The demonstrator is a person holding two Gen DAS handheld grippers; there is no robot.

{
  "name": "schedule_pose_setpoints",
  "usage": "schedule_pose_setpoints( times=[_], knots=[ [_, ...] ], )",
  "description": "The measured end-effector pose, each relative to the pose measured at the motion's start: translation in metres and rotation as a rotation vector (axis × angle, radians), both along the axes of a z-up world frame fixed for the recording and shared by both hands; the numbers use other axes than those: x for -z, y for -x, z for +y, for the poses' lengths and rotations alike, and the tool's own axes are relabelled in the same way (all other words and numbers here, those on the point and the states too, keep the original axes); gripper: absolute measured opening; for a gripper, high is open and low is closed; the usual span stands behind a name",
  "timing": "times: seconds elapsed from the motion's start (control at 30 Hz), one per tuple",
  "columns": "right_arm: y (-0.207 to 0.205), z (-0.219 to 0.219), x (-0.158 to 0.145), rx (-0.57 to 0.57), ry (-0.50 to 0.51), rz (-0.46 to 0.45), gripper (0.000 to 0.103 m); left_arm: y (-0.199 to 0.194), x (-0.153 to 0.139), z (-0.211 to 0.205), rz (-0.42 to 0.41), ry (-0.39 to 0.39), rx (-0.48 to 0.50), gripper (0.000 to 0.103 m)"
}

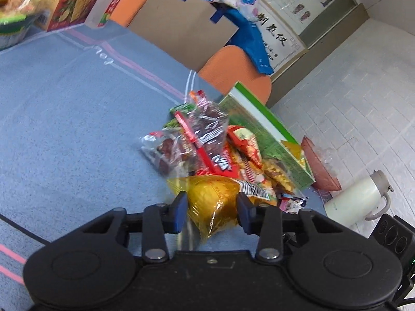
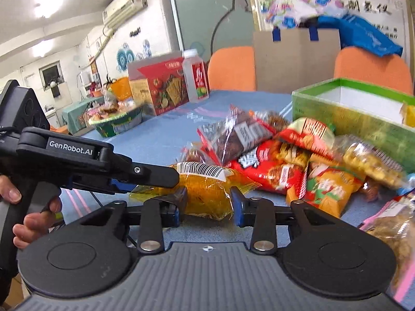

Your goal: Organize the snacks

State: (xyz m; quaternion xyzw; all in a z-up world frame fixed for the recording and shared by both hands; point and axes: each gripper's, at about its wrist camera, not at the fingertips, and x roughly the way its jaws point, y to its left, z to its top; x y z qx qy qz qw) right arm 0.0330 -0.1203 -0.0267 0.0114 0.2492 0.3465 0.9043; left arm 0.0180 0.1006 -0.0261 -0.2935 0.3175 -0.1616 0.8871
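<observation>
Left gripper (image 1: 212, 211): jaws partly closed, blue pads pressed against both sides of a yellow snack packet (image 1: 211, 202); the packet bulges between them. Right gripper (image 2: 206, 203): jaws likewise partly closed, pads bearing on the same yellow snack packet (image 2: 205, 194) from its own side. Both grippers have hold of this one packet. In the right wrist view the left gripper (image 2: 145, 181) enters from the left, held by a hand (image 2: 28, 207), its fingers reaching over the packet's left end.

Packet position: on the blue tablecloth (image 1: 77, 119), at the near edge of the snack pile. In the right wrist view its long axis runs left to right across the frame, barcode panel facing up.

Directly behind it: a heap of snack bags (image 2: 280, 155), red, orange and clear wrappers overlapping, some blurred. Clear packs of dark pieces (image 1: 205, 132) lie on top of the heap.

Behind and to the right of the heap: an open green box (image 2: 350, 108), white inside, standing on the table.

Farther off, at the table's far side: a red carton (image 2: 160, 88), a bottle (image 2: 195, 76) just beside it, and a green bowl (image 2: 116, 124) holding items. Orange chairs (image 2: 232, 67) stand beyond the table
</observation>
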Motion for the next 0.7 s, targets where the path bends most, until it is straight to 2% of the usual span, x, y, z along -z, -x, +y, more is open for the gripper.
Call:
schedule_pose_setpoints(
  times=[0.13, 0.37, 0.57, 0.7],
  knots=[
    [0.008, -0.012, -0.022, 0.019, -0.026, -0.077, 0.062, 0.001, -0.027, -0.014, -0.083, -0.027, 0.038, 0.057],
    [-0.011, -0.039, -0.048, 0.14, -0.048, -0.182, 0.062, -0.046, -0.064, -0.059, -0.195, -0.086, 0.127, 0.057],
    [-0.045, -0.064, -0.056, 0.265, -0.048, -0.226, 0.062, -0.105, -0.076, -0.095, -0.226, -0.1, 0.196, 0.055],
    [-0.07, -0.075, -0.057, 0.329, -0.034, -0.248, 0.062, -0.144, -0.077, -0.109, -0.22, -0.078, 0.228, 0.054]
  ],
)
